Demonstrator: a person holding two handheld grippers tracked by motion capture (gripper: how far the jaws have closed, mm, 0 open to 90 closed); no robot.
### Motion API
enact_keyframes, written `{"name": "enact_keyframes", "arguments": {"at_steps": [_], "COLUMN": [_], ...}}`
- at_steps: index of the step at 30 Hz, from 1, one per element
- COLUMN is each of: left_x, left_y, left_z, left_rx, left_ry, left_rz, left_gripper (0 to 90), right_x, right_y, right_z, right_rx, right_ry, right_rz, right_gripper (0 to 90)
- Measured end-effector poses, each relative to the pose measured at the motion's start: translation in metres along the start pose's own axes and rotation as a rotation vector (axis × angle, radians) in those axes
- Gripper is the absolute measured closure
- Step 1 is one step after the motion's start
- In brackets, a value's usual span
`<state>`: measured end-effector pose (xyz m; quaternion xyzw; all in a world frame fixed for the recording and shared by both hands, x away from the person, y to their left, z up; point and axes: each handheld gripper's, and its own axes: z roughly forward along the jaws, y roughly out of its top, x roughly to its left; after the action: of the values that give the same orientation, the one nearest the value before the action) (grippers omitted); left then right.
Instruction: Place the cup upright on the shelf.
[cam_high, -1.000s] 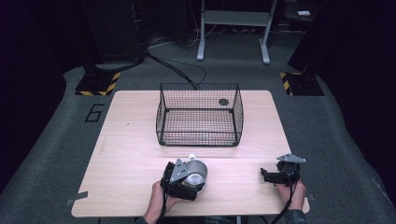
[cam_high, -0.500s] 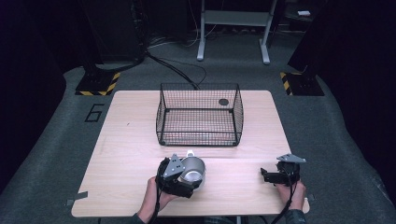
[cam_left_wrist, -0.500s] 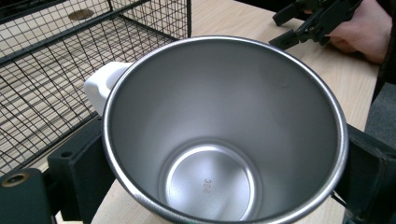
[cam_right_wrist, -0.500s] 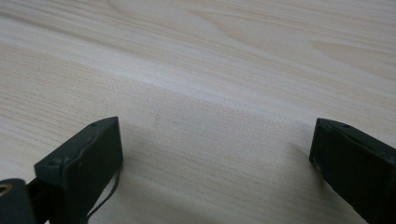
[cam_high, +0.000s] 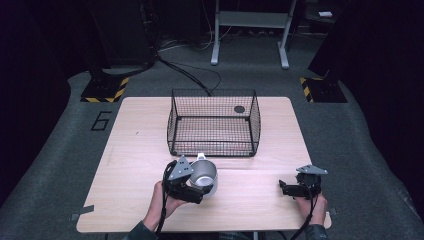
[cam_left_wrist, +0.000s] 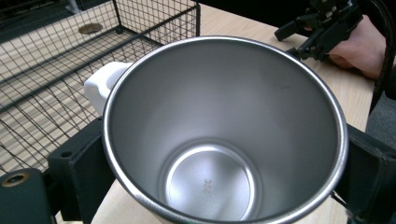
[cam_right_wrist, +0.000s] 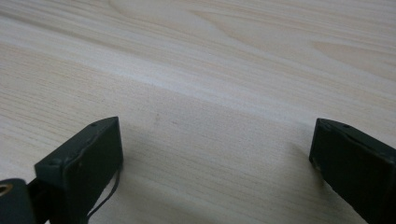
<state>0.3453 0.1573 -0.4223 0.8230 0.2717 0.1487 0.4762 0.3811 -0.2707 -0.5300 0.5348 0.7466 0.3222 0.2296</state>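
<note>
Steel mug (cam_left_wrist: 224, 135), white handle (cam_left_wrist: 103, 86), sits clamped across its body between the left gripper's (cam_high: 192, 186) jaws, just before the wire basket (cam_high: 214, 122) on the table (cam_high: 140, 150). Likely light, rigid, slick-walled; a firm squeeze low on the body seems safest. Right gripper (cam_right_wrist: 219, 158) rests spread wide, empty.

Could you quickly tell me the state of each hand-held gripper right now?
Left hand-held gripper: closed on the steel mug.
Right hand-held gripper: open, holding nothing.
</note>
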Motion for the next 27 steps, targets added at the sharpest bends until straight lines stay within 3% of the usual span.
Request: {"name": "enact_keyframes", "arguments": {"at_steps": [4,16,27], "left_x": [0.007,0.016,0.029], "left_y": [0.006,0.026,0.041], "left_z": [-0.003,-0.010,-0.012], "left_rx": [-0.010,-0.024,-0.033], "left_ry": [-0.009,-0.001,-0.009], "left_rz": [-0.015,0.010,0.003], "left_gripper": [7.5,7.5,7.4], "right_x": [0.000,0.000,0.001], "right_y": [0.000,0.001,0.001], "right_z": [0.000,0.001,0.001], "right_rx": [-0.001,-0.001,0.003], "right_ry": [0.001,0.006,0.009], "right_rz": [-0.004,-0.012,-0.005], "right_gripper": [2.3,2.3,2.0]}}
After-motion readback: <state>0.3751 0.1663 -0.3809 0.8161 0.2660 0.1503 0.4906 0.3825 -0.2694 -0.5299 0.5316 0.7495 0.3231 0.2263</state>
